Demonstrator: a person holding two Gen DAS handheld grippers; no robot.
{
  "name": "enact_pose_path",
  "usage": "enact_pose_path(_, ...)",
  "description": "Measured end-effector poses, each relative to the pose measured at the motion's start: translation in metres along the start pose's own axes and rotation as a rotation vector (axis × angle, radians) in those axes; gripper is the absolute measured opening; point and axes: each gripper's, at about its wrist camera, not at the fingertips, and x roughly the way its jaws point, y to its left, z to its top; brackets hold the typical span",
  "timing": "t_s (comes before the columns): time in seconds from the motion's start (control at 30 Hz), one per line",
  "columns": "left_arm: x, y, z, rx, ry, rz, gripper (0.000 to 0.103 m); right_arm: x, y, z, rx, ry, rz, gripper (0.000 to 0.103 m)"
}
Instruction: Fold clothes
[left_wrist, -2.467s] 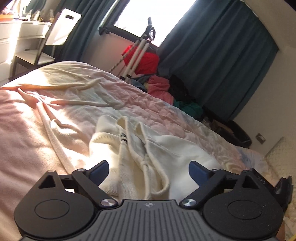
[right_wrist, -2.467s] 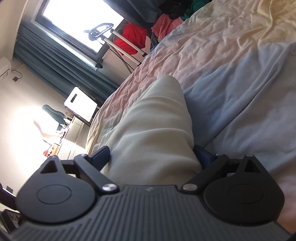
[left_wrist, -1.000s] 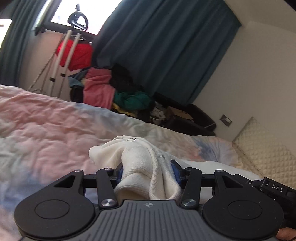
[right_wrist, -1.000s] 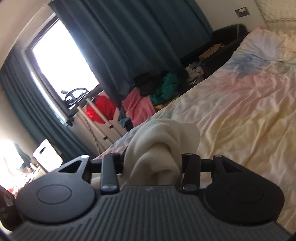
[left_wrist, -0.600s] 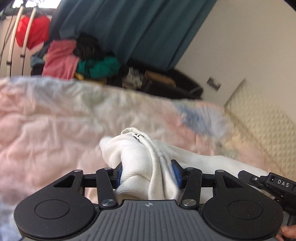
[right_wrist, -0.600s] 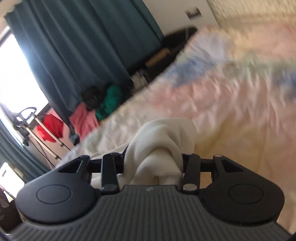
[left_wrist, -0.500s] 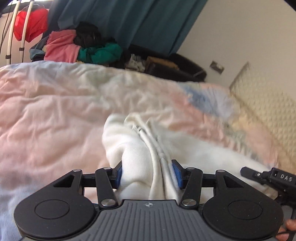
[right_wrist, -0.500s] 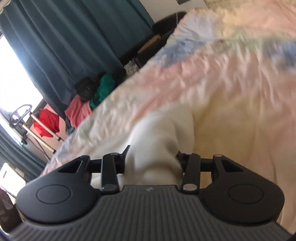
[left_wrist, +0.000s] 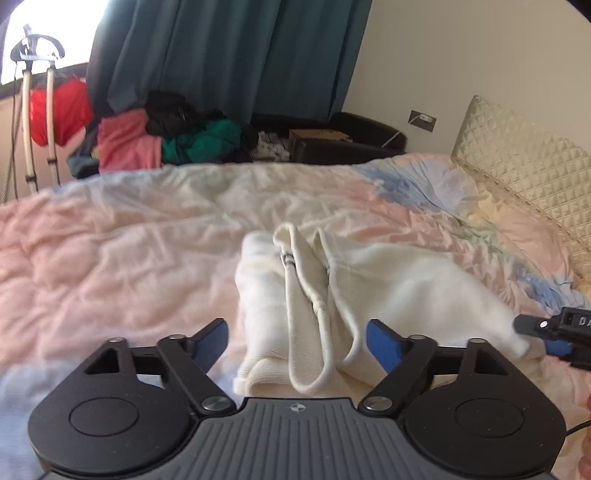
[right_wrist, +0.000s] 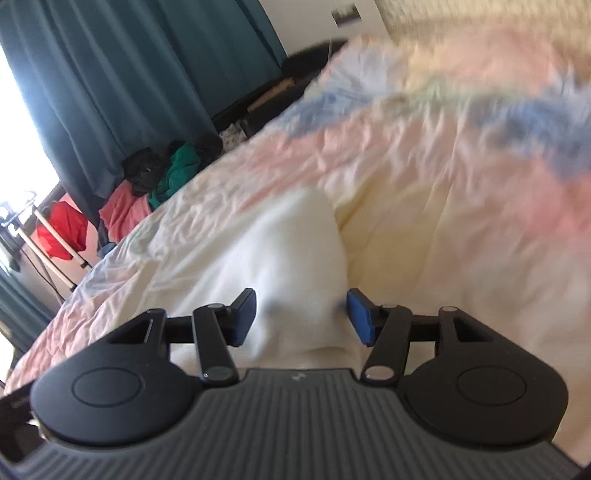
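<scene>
Letting go now: my left gripper (left_wrist: 295, 341) is opening, blue pads clear of the cream knitted garment with drawstring cords (left_wrist: 332, 295) that lies between them; my right gripper (right_wrist: 301, 315) is opening too, cloth between its pads, which look just clear of it, though blur hides the contact. I judge one fold laid; squaring and further folds remain. The garment rests mid-bed on the pastel pink-and-blue quilted bedspread (left_wrist: 110, 258), long axis across the bed toward the headboard side, its corded opening facing the far edge.
</scene>
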Motion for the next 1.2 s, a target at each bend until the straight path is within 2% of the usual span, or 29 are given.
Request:
enact_pose_path(0.17, -0.084, -0.016, 0.017, 0.037, -0.073, -0.005, 0.092, -0.066, 0.026, 0.019, -0.127, -0.043, 0.042, 0.058)
enact_pose_path(0.3, -0.154, -0.034, 0.018, 0.084, -0.151, 0.015, 0.101, -0.124, 0.052, 0.018, -0.209, -0.082, 0.074, 0.059)
enact_pose_path(0.33, -0.171, -0.038, 0.016, 0.091, -0.164, 0.009, 0.103, -0.137, 0.057, 0.016, -0.219, -0.090, 0.083, 0.062)
enact_pose_path(0.4, -0.202, -0.046, 0.013, 0.097, -0.181, -0.001, 0.103, -0.160, 0.067, 0.010, -0.232, -0.109, 0.104, 0.082)
enact_pose_path(0.43, -0.215, -0.049, 0.011, 0.099, -0.182, 0.005, 0.103, -0.172, 0.071, 0.007, -0.241, -0.119, 0.115, 0.086)
enact_pose_path(0.63, -0.280, -0.064, -0.012, 0.138, -0.197, 0.049, 0.103, -0.224, 0.090, -0.022, -0.312, -0.166, 0.146, 0.085)
enact_pose_path(0.93, -0.342, -0.059, -0.062, 0.112, -0.279, 0.131, 0.103, -0.255, 0.095, -0.078, -0.358, -0.229, 0.157, 0.085)
enact_pose_path(1.07, -0.354, -0.054, -0.077, 0.086, -0.303, 0.149, 0.103, -0.254, 0.098, -0.099, -0.379, -0.247, 0.151, 0.085)
enact_pose_path(1.2, -0.349, -0.044, -0.087, 0.071, -0.285, 0.156, 0.103, -0.245, 0.103, -0.115, -0.409, -0.260, 0.141, 0.085)
